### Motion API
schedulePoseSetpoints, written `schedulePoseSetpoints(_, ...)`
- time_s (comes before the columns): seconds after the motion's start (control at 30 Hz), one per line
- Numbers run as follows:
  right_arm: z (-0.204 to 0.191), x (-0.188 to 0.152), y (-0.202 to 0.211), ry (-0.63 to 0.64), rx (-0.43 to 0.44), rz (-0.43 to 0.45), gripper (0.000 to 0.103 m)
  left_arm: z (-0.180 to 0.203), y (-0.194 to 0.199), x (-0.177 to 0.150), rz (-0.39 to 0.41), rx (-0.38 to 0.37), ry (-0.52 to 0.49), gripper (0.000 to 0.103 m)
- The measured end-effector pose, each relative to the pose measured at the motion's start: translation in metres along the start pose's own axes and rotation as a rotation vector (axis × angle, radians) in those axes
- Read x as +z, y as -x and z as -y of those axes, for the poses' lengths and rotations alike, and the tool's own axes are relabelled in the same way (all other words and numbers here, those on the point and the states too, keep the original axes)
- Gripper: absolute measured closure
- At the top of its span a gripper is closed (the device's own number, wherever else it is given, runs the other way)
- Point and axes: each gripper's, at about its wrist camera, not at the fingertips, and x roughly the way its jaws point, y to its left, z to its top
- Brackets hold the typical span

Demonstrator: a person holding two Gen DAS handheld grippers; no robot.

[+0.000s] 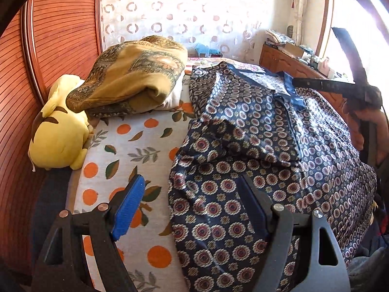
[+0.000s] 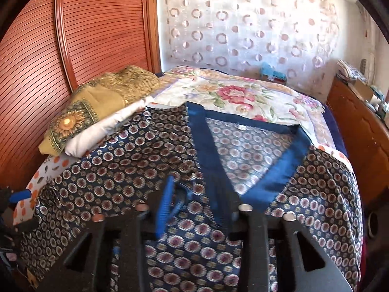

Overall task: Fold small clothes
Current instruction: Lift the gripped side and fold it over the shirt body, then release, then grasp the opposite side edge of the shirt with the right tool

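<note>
The shirt, dark blue with medallion print and a plain blue collar band, lies spread front-up across the bed, collar toward the far side, which leaves the body laid out where each side can be reached. In the left wrist view its near sleeve lies folded in over the chest, so I judge the folding is under way but far from done; the hem side is still loose and rumpled. The left gripper hovers low over the shirt's near edge with its jaws spread wide, one blue pad over the orange-print sheet and the other over the cloth, nothing between them; that straddle of the edge looks like a set-up for pinching the border. The right gripper is blurred over the chest just below the V of the collar; its jaws stand partly apart and I see no cloth pinched, so I read it as released. From the left view it shows as a dark bar reaching in at the collar side, a hand behind it. A folded ochre blanket and a yellow plush sit beside the shirt toward the wooden panel, clear of it.
</note>
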Motion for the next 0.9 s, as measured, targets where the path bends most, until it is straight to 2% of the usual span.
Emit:
schedulePoseSetpoints(0.2, -0.002, -0.015, 0.024, 0.021, 0.086, 0.035, 0.058, 0.013, 0.005, 0.012, 0.031, -0.009, -0.016, 0.024)
schedulePoseSetpoints(0.4, 0.029, -0.057, 0.063, 0.017, 0.108, 0.072, 0.057, 0.037, 0.005, 0.026, 0.060, -0.035, -0.043, 0.024)
schedulePoseSetpoints(0.57, 0.053, -0.090, 0.095, -0.016, 0.102, 0.076, 0.048, 0.066, -0.001, 0.037, 0.075, -0.069, -0.074, 0.024)
schedulePoseSetpoints(0.9, 0.123, -0.154, 0.157, -0.122, -0.017, 0.072, 0.047, 0.136, -0.028, 0.048, 0.035, -0.149, -0.181, 0.024)
